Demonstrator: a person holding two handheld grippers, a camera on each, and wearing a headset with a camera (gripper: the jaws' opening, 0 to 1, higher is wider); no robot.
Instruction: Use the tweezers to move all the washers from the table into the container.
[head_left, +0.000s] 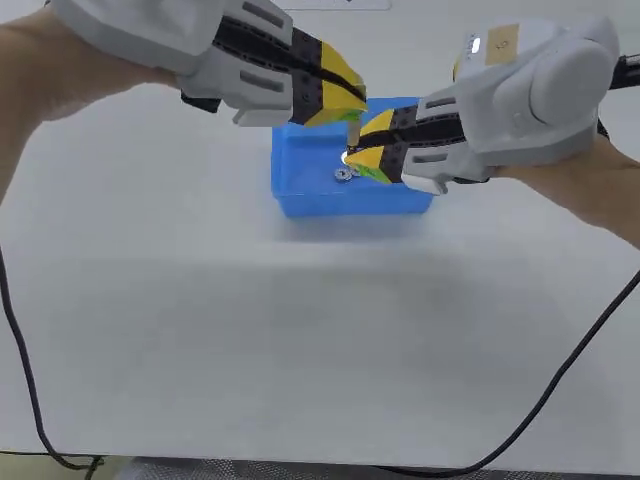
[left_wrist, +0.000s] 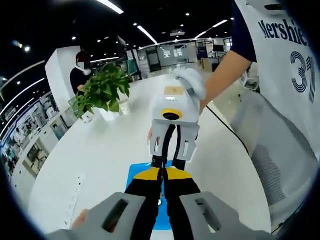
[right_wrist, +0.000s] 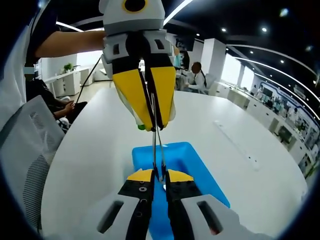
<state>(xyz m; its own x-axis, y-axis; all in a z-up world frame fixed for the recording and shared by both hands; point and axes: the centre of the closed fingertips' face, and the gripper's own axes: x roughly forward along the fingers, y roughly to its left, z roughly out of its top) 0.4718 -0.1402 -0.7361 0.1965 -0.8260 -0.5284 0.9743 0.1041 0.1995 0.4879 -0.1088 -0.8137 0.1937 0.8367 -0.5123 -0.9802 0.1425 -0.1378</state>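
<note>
Left gripper (head_left: 345, 105) clamped on the tweezers (right_wrist: 156, 140) up top, right gripper (head_left: 365, 150) squeezing their legs low over the blue container (head_left: 350, 205) — washers (head_left: 344, 175) lie inside, so I'd call it the drop step — next needs right's squeeze eased; tip load not visible.

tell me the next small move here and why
Probably ease the right gripper open a little, so that anything pinched in the tweezers drops. Both it and the left gripper are shut on the tweezers, which hang over the blue container, where a washer lies. Whether the tweezers carry a washer is too small to tell.
</note>
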